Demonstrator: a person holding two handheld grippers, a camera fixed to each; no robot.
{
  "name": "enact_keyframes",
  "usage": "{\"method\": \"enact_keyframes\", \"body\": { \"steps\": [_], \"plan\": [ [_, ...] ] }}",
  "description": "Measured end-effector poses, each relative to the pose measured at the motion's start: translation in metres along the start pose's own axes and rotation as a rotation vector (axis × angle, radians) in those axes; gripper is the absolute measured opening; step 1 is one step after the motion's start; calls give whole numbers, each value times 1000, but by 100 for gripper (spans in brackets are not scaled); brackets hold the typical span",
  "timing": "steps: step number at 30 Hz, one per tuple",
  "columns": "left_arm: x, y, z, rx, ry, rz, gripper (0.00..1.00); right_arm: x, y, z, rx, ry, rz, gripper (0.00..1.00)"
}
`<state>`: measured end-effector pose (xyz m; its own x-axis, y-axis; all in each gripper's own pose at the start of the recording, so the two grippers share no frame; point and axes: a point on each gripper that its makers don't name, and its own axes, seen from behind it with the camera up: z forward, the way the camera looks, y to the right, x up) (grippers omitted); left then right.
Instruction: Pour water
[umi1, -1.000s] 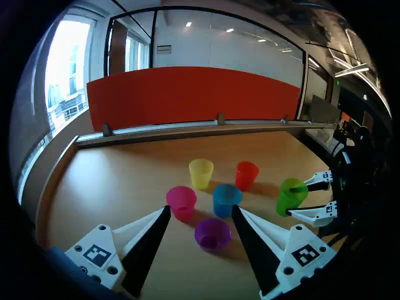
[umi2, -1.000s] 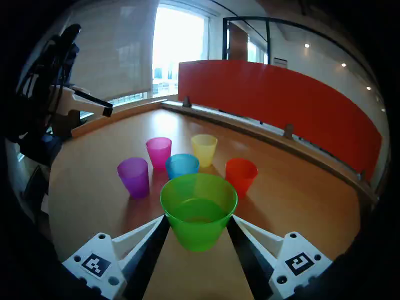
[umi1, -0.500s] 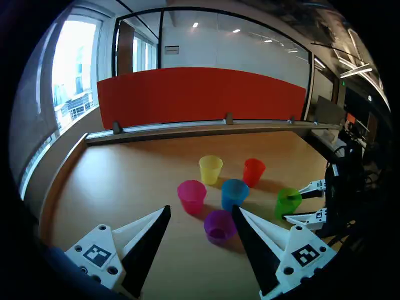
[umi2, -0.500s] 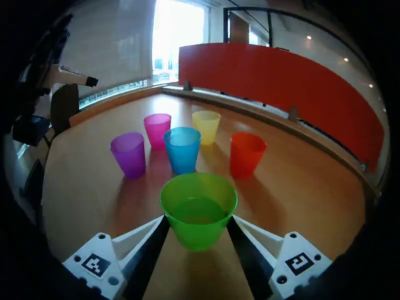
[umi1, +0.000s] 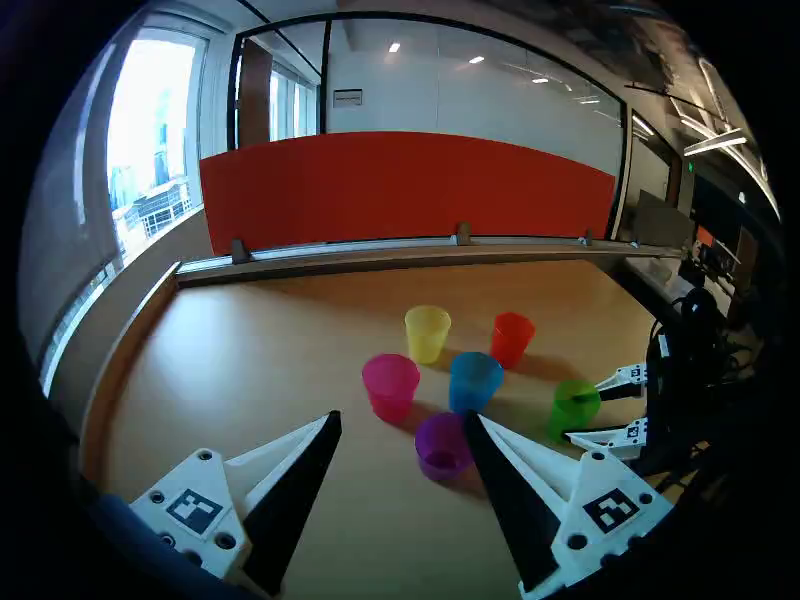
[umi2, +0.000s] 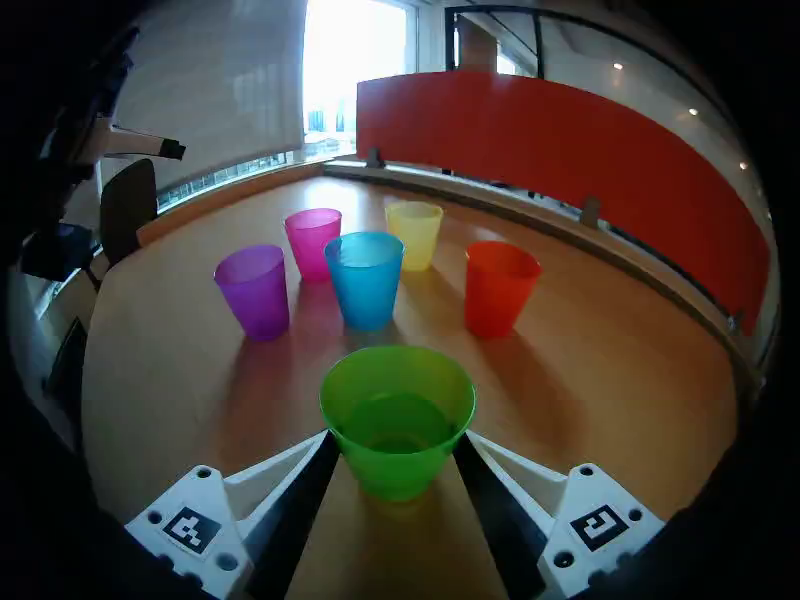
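six plastic cups in all, one of each colour, and two pairs of tongs.

the right tongs are clamped on the green translucent plastic cup, one white finger pressing each side, at the bottom centre of the right gripper view. the cup is upright, and a little clear water lies in its bottom. i cannot tell whether its base rests on the wooden table.

the other five cups stand upright in a loose cluster in the middle of that view, apart from the green one across a strip of bare wood. the purple cup, the blue cup and the orange cup make the near row, with the blue one straight beyond the green one. the pink cup and the yellow cup stand behind them. none of the five touch.

the left tongs stand wide apart at the bottom of the left gripper view, clamped on nothing.

the table's far edge carries a low rail under a long red partition panel; another edge runs along the bright window. bare wood lies open right of the orange cup as far as the rail. in the left gripper view it also spreads wide across the left of the frame.
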<state>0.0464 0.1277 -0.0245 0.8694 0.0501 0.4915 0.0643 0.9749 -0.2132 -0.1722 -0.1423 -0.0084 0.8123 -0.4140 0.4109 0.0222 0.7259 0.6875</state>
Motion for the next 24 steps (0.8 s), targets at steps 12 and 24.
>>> {"method": "enact_keyframes", "body": {
  "steps": [12,24],
  "plan": [
    [0,3,3,-8,-2,-2,90,-7,3,-1,-13,-31,-3,85],
    [0,3,4,-9,2,-3,90,-10,7,-7,-25,-48,13,99]
  ]
}}
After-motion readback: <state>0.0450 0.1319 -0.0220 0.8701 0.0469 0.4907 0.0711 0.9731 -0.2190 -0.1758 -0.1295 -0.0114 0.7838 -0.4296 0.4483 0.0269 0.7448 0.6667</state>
